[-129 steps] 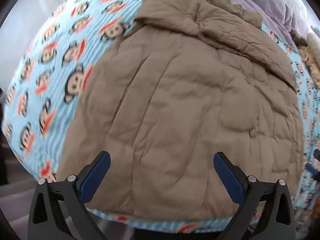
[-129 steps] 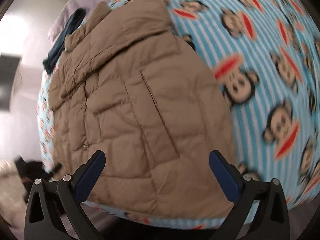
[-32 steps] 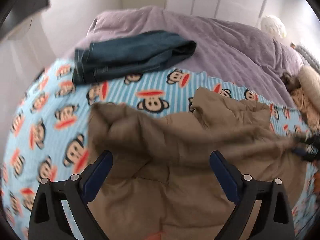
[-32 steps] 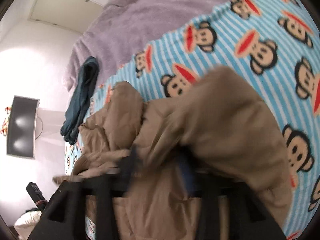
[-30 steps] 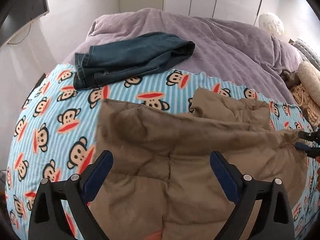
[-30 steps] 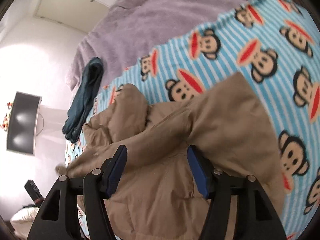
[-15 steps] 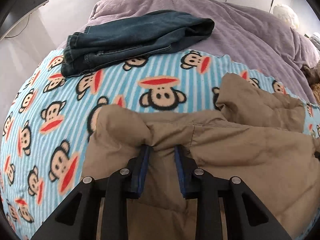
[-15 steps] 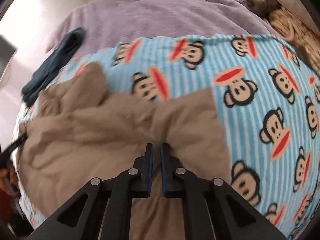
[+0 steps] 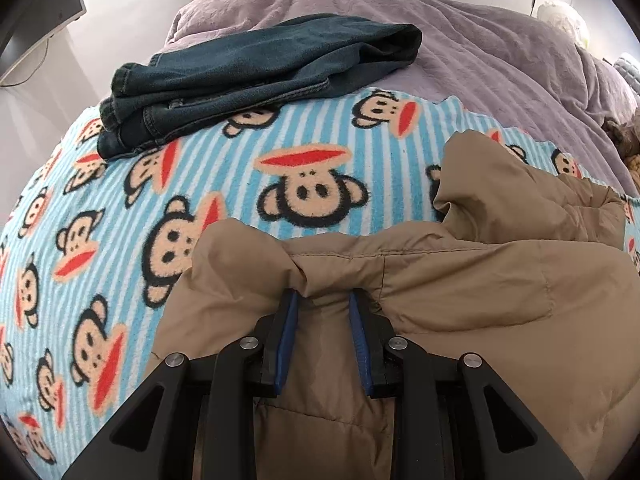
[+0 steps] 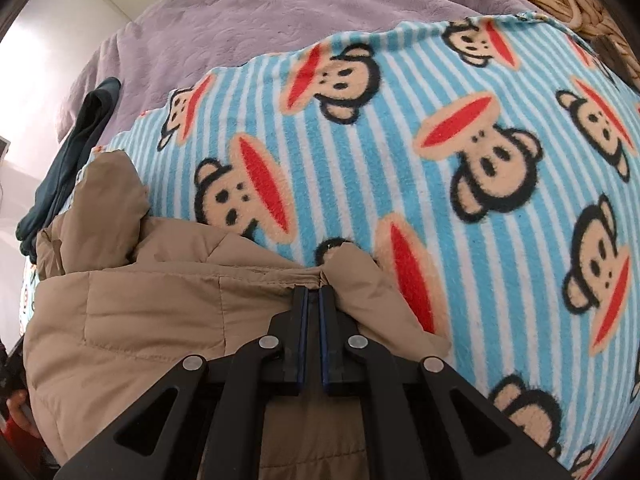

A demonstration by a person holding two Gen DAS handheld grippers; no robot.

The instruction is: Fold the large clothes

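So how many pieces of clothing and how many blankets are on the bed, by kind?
Jackets: 1, tan
Jeans: 1, dark blue, folded
Blankets: 2, monkey-print and purple
Total: 4

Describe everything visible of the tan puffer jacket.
The tan quilted puffer jacket is matte, padded fabric with stitched seams, folded over on itself and lying flat on the blue-striped monkey-print fleece blanket. A crumpled part, perhaps hood or collar, sticks out beyond its far edge. The left gripper pinches a bunched fold at that edge; the right gripper is shut on the edge near the other corner.
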